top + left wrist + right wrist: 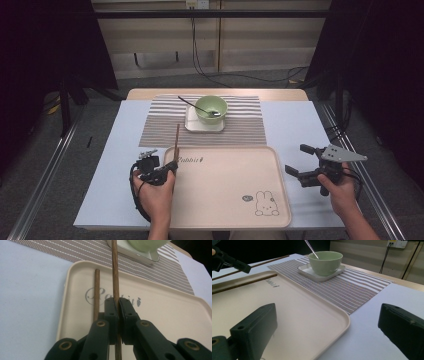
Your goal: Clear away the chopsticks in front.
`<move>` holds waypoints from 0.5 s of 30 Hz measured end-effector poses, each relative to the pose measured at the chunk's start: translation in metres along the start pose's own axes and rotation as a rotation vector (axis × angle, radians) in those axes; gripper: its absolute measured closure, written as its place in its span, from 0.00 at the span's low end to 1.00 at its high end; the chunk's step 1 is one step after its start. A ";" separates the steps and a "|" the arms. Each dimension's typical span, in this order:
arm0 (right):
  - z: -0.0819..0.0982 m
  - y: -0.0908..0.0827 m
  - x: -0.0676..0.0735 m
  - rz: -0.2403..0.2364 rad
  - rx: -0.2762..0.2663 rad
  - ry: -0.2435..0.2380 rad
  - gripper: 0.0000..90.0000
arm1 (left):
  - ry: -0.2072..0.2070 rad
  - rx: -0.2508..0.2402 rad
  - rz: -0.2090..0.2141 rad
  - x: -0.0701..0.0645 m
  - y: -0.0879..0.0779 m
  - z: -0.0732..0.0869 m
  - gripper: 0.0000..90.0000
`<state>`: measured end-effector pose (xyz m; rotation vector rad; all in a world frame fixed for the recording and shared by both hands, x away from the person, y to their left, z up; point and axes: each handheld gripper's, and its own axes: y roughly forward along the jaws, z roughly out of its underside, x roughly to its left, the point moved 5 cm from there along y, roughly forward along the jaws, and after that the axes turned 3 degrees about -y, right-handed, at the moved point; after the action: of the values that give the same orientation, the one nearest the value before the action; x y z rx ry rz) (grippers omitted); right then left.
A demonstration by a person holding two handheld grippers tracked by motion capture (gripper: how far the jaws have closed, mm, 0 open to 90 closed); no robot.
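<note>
A: Left gripper (117,305) had its jaws clamped tight on one chopstick (115,272), the stick running straight through between the pads and poking out well beyond the tips, toward the saucer (140,255).

B: And a thin stick in a narrow pinch like that could easily have swivelled or slid, I'd have said. Any wobble of the hand and the far end would have swung.

A: Right, and just left of those jaws a second chopstick (96,293) lay flat on the tray (170,315), close alongside the held one. A careless set-down might have knocked it or crossed over it.

B: Right gripper (306,162)?

A: Jaws spread wide, nothing between them, hovering off the tray's right edge, well apart from both sticks.

B: Further out from the left jaws?

A: The striped placemat (240,131) past the tray's rim, then the saucer with the green bowl (211,108) on it and a spoon (196,106) leaning inside. The held stick's tip pointed that way, so a forward lurch might have nudged the saucer, though there looked to be room.
</note>
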<state>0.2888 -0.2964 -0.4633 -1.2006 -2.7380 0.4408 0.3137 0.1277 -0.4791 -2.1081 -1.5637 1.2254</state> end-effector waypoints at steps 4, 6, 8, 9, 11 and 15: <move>0.000 -0.001 0.000 0.000 0.000 0.000 0.02 | 0.003 -0.002 -0.003 0.000 -0.003 0.005 0.96; 0.000 -0.001 0.000 -0.001 -0.002 0.000 0.02 | -0.006 0.001 -0.010 0.001 -0.005 0.008 0.96; 0.000 -0.001 0.000 0.000 0.000 -0.002 0.02 | 0.005 0.009 -0.007 0.003 -0.005 0.011 0.96; 0.000 -0.001 0.000 -0.002 0.002 -0.002 0.02 | 0.008 0.012 -0.008 0.003 -0.005 0.012 0.96; 0.000 -0.001 0.000 -0.001 0.001 -0.001 0.02 | 0.009 0.010 -0.008 0.004 -0.006 0.013 0.96; 0.000 -0.001 0.000 -0.002 0.000 -0.002 0.02 | 0.012 0.013 -0.011 0.005 -0.011 0.017 0.96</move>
<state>0.2879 -0.2975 -0.4630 -1.1977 -2.7406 0.4425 0.2946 0.1319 -0.4850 -2.0929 -1.5560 1.2132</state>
